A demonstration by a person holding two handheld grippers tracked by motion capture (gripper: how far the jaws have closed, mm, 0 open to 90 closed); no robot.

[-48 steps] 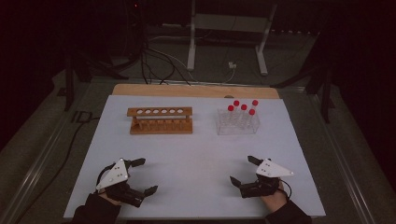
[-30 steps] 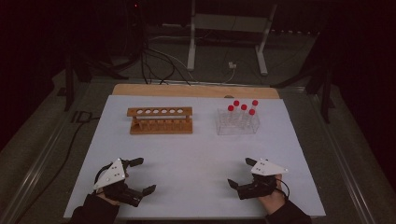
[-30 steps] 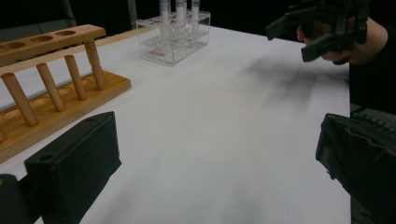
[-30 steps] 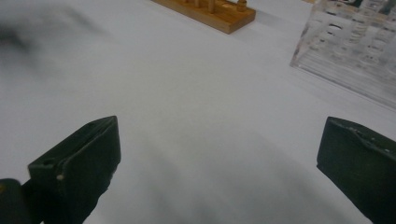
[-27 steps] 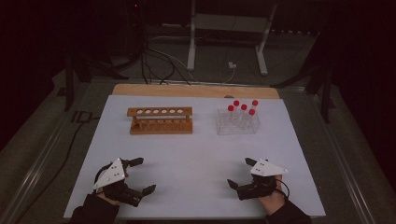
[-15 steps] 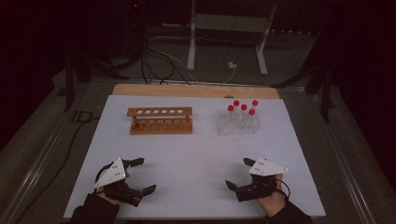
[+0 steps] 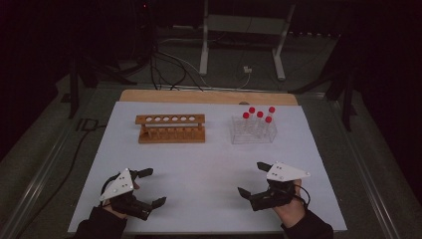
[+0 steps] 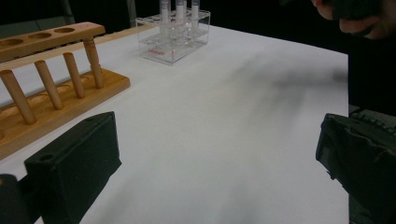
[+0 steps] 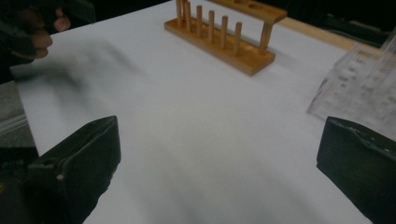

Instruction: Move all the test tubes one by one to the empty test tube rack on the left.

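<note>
The right gripper [image 7: 253, 178] has slid a little toward the middle of the table since the earlier pictures, and the left gripper [image 7: 152, 187] has hardly moved at all. Both sit low at the near edge of the white table top [image 7: 214, 164], one in each hand.

The left gripper's jaws are spread wide apart with nothing between them. In the left gripper view there is just bare white table between the two black jaws. The right gripper's jaws are spread wide too, and they hold nothing.

The wooden rack [image 7: 171, 128] stands on the far left part of the table. It has a row of round holes in its top bar, and the holes look bare. In the left gripper view the wooden rack [image 8: 46, 88] is off to the left, near that gripper's jaw. In the right gripper view the wooden rack [image 9: 227, 35] is farther off, up the table.

The clear rack [image 7: 254, 130] stands on the far right part of the table, well apart from the wooden rack. The tubes with red caps [image 7: 259, 115] stand upright in it. Both racks are well away from both grippers.

The person's right hand [image 7: 288, 209] is at the near edge, behind its gripper.
</note>
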